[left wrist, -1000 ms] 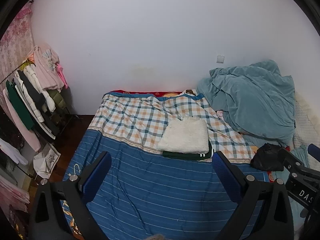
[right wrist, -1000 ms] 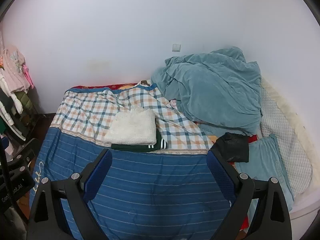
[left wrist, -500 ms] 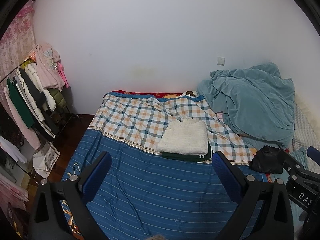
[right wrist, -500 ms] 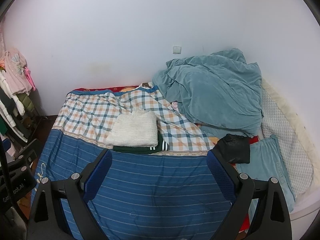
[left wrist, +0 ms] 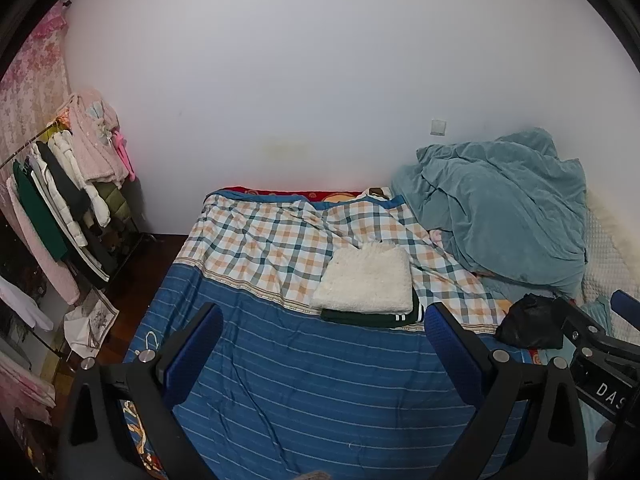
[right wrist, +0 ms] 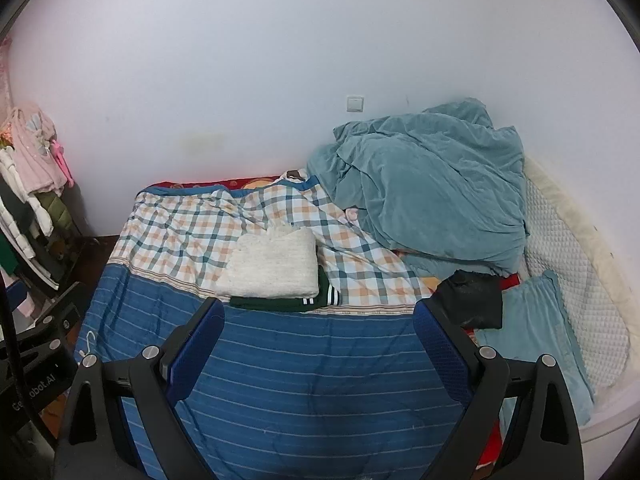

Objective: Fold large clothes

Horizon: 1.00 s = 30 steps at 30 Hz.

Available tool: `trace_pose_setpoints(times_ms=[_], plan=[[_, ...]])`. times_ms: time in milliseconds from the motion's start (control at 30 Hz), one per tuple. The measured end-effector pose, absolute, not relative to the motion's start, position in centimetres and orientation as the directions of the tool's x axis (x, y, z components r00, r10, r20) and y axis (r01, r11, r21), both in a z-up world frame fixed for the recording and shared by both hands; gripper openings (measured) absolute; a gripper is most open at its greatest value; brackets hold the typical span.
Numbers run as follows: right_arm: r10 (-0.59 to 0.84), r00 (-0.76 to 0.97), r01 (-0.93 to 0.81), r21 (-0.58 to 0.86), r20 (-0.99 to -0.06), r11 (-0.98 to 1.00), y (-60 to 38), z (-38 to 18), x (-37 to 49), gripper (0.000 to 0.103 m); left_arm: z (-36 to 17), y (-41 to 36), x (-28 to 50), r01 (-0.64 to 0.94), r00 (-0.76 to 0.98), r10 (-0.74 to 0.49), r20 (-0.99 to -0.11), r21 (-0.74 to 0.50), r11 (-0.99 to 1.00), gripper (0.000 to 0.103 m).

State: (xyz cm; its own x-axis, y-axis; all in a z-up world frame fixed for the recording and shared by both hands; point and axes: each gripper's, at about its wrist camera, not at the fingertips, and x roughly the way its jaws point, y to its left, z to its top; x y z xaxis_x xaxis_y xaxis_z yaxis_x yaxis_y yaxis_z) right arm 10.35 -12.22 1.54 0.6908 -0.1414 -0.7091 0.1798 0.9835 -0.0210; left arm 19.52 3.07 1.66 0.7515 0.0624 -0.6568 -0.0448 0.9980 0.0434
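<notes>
A folded white fuzzy garment lies on top of a folded dark green garment with white stripes, in the middle of the bed. My left gripper is open, held above the blue striped sheet in front of the stack, with nothing between its fingers. My right gripper is open too, also empty and short of the stack. The right gripper's body shows at the right edge of the left wrist view.
A crumpled teal blanket is heaped at the back right. A black bag lies beside a teal pillow. A clothes rack full of garments stands left of the bed. A white hanger rests on the sheet.
Both cameras have tilted and pulled back a little, so the bed and the stack sit lower in view. The folded stack has not moved. Both grippers stay open.
</notes>
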Motion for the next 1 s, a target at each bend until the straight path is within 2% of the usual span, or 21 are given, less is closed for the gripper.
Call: trace_pose_setpoints(times_ms=[1000], plan=[[-0.137, 0.706, 0.175, -0.017, -0.695, 0.984, -11.36, 1.64, 10.09, 0.097, 2.67, 3.58, 19.20, -0.053, 0.764, 0.065, -0.642, 0.037, 0.998, 0.103]])
